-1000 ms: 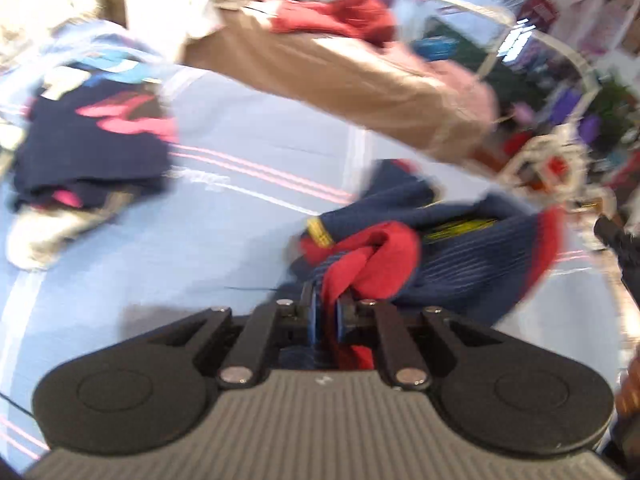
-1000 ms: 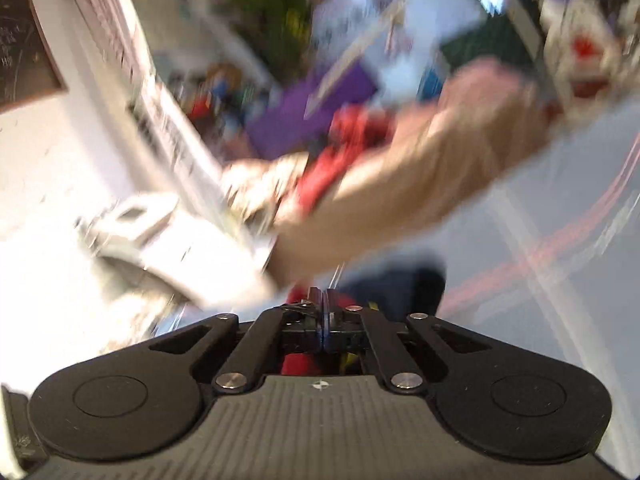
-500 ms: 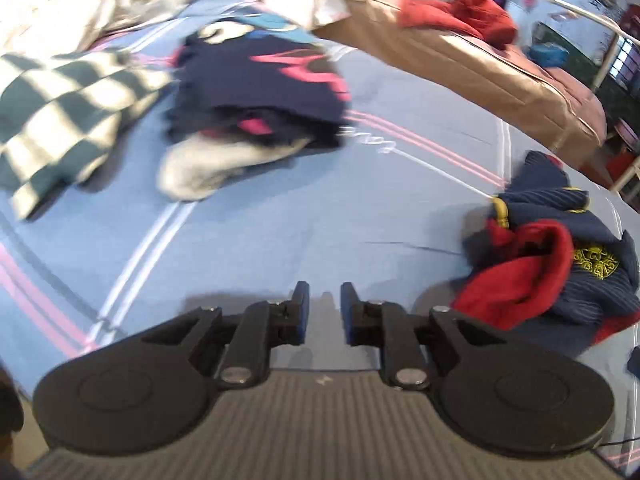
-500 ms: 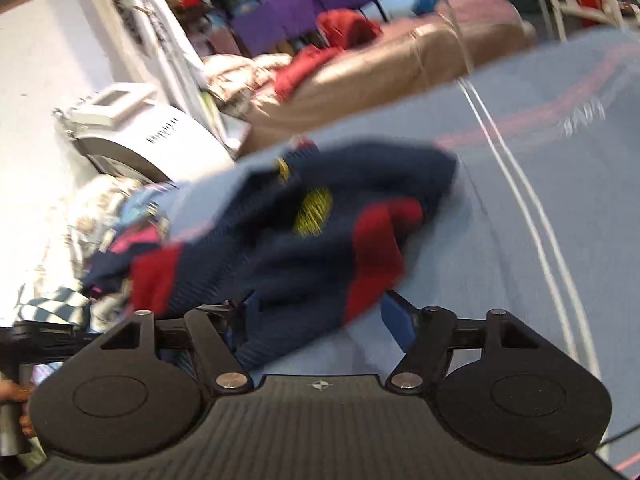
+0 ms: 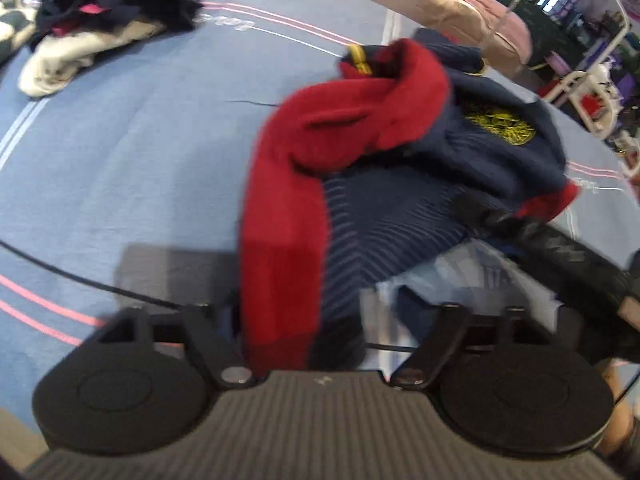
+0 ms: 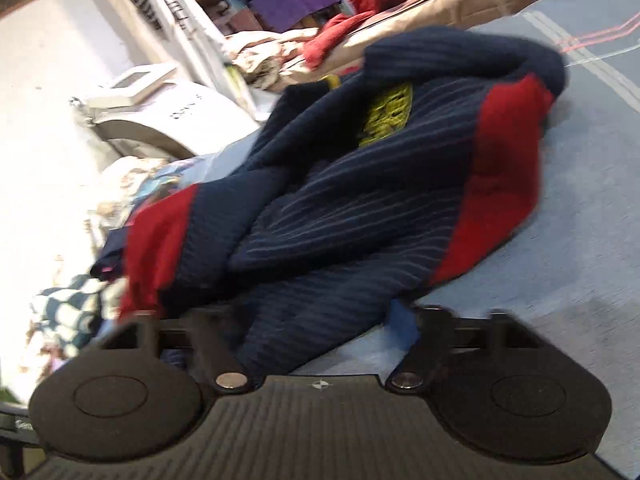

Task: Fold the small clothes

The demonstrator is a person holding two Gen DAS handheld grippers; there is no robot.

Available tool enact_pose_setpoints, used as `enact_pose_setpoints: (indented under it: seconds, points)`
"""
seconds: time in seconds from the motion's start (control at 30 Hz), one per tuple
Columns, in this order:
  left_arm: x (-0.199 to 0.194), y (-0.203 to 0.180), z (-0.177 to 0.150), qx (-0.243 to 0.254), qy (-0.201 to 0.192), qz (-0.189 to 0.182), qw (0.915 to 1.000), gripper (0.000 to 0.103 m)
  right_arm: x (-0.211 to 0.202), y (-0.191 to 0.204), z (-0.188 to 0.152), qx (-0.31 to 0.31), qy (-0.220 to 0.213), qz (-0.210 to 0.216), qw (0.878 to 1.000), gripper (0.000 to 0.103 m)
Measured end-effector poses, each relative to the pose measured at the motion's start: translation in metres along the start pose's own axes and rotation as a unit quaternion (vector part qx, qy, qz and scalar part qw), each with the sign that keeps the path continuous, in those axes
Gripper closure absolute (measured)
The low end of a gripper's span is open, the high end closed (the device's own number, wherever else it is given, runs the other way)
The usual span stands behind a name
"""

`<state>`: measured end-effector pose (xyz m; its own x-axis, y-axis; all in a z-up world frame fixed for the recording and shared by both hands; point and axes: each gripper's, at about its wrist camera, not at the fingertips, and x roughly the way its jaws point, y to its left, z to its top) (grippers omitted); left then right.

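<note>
Where the sweater lies: the navy and red sweater (image 5: 400, 208) is crumpled on the blue striped cloth (image 5: 140, 168), its yellow crest (image 5: 500, 126) facing up.
Left gripper (image 5: 312, 312): at the near edge of the sweater; the fingers stand wide and are opening, with the red sleeve (image 5: 288, 220) hanging between them, close to the left finger.
Right gripper (image 6: 292, 328): at the ribbed hem of the sweater (image 6: 360, 200); the fingers look wide apart and are closing, with navy hem between them, not pressed.
Pile of other clothes (image 5: 112, 8): on the same cloth, well apart from the sweater.
</note>
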<state>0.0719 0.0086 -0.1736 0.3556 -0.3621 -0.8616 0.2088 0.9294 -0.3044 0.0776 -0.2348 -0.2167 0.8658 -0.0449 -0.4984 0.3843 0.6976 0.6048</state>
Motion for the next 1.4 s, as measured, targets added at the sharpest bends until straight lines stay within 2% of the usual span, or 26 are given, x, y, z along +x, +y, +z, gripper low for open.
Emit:
enact_pose_setpoints:
  seconds: [0.07,0.17,0.3,0.43,0.5,0.53,0.6,0.63,0.7,0.73,0.77,0.8,0.83,0.87,0.93,1.0,1.03,1.07,1.1,1.17,1.2,1.33,1.4]
  points:
    - [-0.002,-0.004,0.008,0.004,0.004,-0.02,0.9998,0.067,-0.009,-0.015,0.0,0.051,-0.019,0.0,0.999,0.094]
    - [-0.006,-0.005,0.022,-0.012,0.009,-0.075,0.9971,0.075,-0.038,-0.02,0.012,0.085,-0.043,-0.016,0.995,0.095]
    - [-0.041,-0.029,0.029,0.005,-0.016,-0.144,0.9894,0.076,-0.119,0.0,0.048,0.025,-0.118,-0.043,0.992,0.095]
    - [-0.072,-0.061,0.038,0.034,-0.02,-0.241,0.9698,0.076,-0.21,0.022,0.079,-0.014,-0.152,-0.051,0.987,0.095]
    - [-0.084,-0.076,0.033,0.062,-0.015,-0.254,0.965,0.076,-0.243,0.036,0.083,-0.046,-0.158,-0.065,0.984,0.095]
    - [-0.088,-0.081,0.029,0.073,-0.009,-0.255,0.964,0.076,-0.254,0.041,0.083,-0.058,-0.157,-0.071,0.983,0.099]
    - [-0.093,-0.084,0.017,0.099,0.007,-0.243,0.9649,0.075,-0.27,0.047,0.08,-0.093,-0.142,-0.086,0.982,0.102]
    - [-0.091,-0.084,0.011,0.112,0.019,-0.229,0.9668,0.075,-0.265,0.047,0.076,-0.112,-0.112,-0.105,0.982,0.102]
    - [-0.078,-0.079,-0.008,0.128,0.06,-0.19,0.9716,0.074,-0.231,0.034,0.056,-0.105,-0.069,-0.127,0.984,0.099]
    - [-0.067,-0.073,-0.016,0.128,0.082,-0.172,0.9733,0.071,-0.209,0.022,0.046,-0.09,-0.041,-0.12,0.988,0.083]
    - [-0.052,-0.064,-0.026,0.117,0.112,-0.146,0.9759,0.064,-0.195,0.009,0.036,-0.067,-0.026,-0.116,0.991,0.075]
    - [-0.041,-0.056,-0.032,0.103,0.134,-0.121,0.9782,0.06,-0.189,-0.004,0.03,-0.042,-0.026,-0.116,0.992,0.057]
    - [-0.035,-0.049,-0.034,0.089,0.143,-0.104,0.9802,0.056,-0.186,-0.012,0.024,-0.024,-0.035,-0.121,0.992,0.047]
    - [-0.031,-0.041,-0.033,0.073,0.144,-0.092,0.9825,0.053,-0.182,-0.018,0.022,-0.016,-0.043,-0.135,0.99,0.044]
    - [-0.037,-0.041,-0.022,0.076,0.118,-0.082,0.9867,0.047,-0.175,-0.025,0.022,0.0,-0.055,-0.163,0.985,0.031]
    - [-0.05,-0.059,-0.003,0.105,0.062,-0.065,0.9904,0.027,-0.174,-0.03,0.026,0.019,-0.075,-0.148,0.986,0.027]
    - [-0.057,-0.072,0.009,0.126,0.027,-0.052,0.9904,0.007,-0.17,-0.033,0.03,0.022,-0.076,-0.143,0.987,0.018]
    - [-0.062,-0.085,0.018,0.145,-0.005,-0.041,0.9886,0.0,-0.167,-0.033,0.034,0.022,-0.074,-0.141,0.987,0.012]
    - [-0.066,-0.099,0.028,0.17,-0.041,-0.036,0.9839,0.0,-0.163,-0.034,0.037,0.02,-0.073,-0.139,0.987,0.0]
    - [-0.072,-0.126,0.041,0.214,-0.08,-0.028,0.9731,0.0,-0.158,-0.036,0.041,0.02,-0.079,-0.139,0.987,0.0]
    - [-0.064,-0.141,0.059,0.224,-0.089,-0.026,0.9701,0.0,-0.155,-0.038,0.043,0.017,-0.082,-0.135,0.987,0.0]
    - [-0.022,-0.205,0.084,0.267,-0.087,-0.041,0.9589,0.001,-0.145,-0.047,0.047,0.016,-0.076,-0.144,0.986,0.0]
    - [0.003,-0.231,0.086,0.303,-0.081,-0.02,0.9494,0.006,-0.142,-0.052,0.047,0.023,-0.07,-0.153,0.985,0.0]
